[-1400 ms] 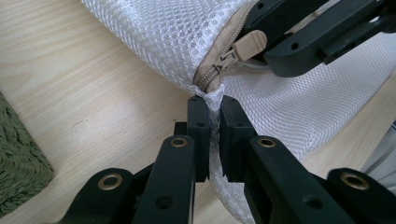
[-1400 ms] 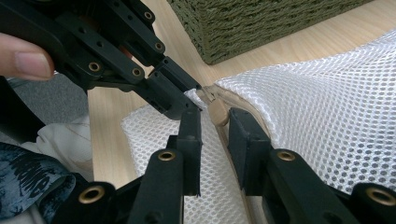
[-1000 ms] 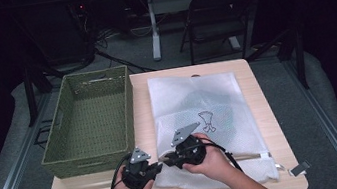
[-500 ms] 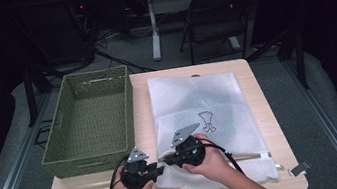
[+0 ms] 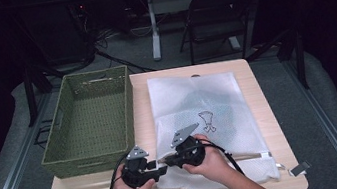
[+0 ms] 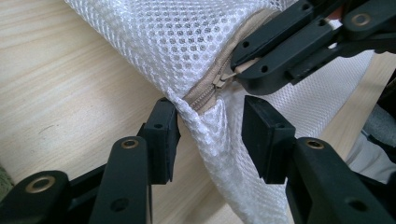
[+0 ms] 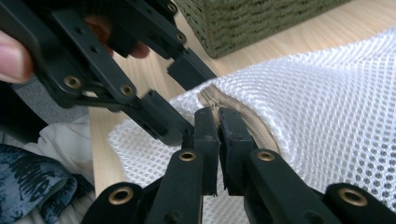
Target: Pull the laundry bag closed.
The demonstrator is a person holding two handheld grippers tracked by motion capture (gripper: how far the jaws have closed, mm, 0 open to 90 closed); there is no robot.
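The white mesh zippered laundry bag [image 5: 200, 125] lies flat on the light wooden table [image 5: 265, 110], its near left corner lifted between both tools. The left gripper [image 6: 210, 128] stands released, jaws spread either side of the corner fold without pinching it. The right gripper [image 7: 218, 122] is clenched on the beige zipper pull [image 6: 229, 74]. A green woven rectangular basket [image 5: 90, 121] sits just beside the bag's left edge. A dark printed figure [image 5: 207, 120] marks the bag; no lettering is legible.
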